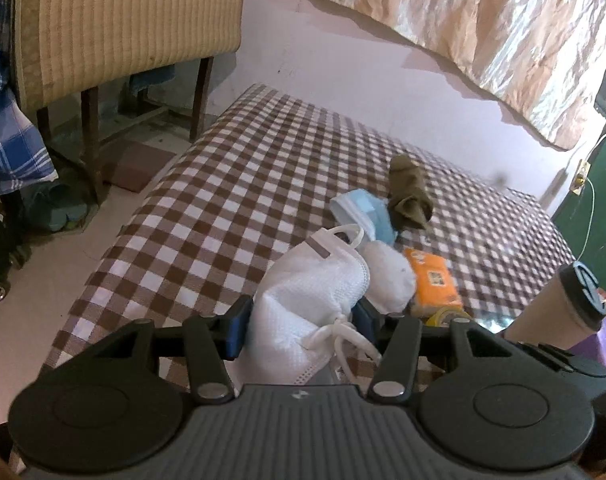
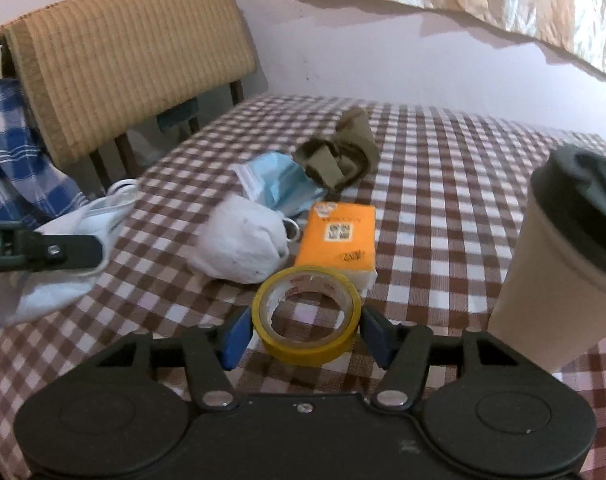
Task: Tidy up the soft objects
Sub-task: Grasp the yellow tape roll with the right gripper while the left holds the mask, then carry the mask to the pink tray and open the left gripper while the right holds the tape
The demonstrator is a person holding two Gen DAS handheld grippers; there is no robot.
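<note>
Left claw [image 1: 301, 330] is clamping the white mesh mask [image 1: 303, 296], right claw [image 2: 305, 336] is sitting open around the tape roll [image 2: 306, 316]; ahead, blue mask [image 2: 279, 184], white bundle [image 2: 239, 240] and olive cloth [image 2: 339, 156] are lying unsorted.

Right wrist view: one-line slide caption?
Right gripper brackets yellow tape roll on checkered tablecloth; left gripper holds white mesh mask.

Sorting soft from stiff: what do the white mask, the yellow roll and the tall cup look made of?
White mask: woven-looking fabric, matte, creased, held in the left gripper.
Yellow roll: probably glossy plastic tape on a cardboard core.
Tall cup: likely matte paper, dark plastic lid.
</note>
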